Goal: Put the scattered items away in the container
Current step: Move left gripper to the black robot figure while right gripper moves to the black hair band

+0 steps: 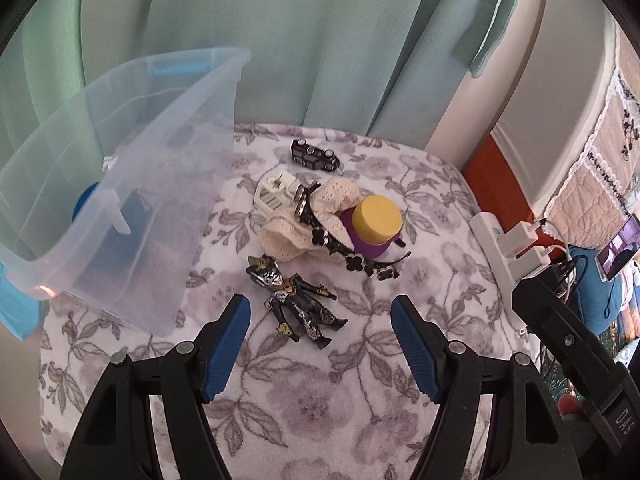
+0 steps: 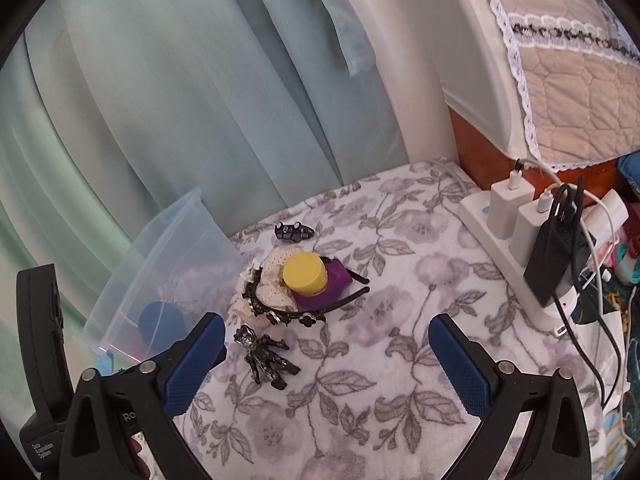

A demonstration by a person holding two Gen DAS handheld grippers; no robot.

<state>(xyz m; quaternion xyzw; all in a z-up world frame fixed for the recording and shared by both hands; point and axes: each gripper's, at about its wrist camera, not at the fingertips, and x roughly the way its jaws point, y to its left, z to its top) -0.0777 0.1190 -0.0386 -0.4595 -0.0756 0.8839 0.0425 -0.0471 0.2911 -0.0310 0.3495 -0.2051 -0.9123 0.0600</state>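
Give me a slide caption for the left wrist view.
Open left tool above a black and silver toy figure on the floral blanket, beside the clear plastic bin.

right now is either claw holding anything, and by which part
Nothing is held. The left claw hangs open over the black toy figure, and the right claw is open above the blanket.

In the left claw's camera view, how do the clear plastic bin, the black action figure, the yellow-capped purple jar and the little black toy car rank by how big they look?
1. Clear plastic bin, by far.
2. Black action figure, though it lies nearest the camera, which flatters it.
3. Yellow-capped purple jar, close to the figure in apparent size, so that order is unsure.
4. Black toy car, farthest away.
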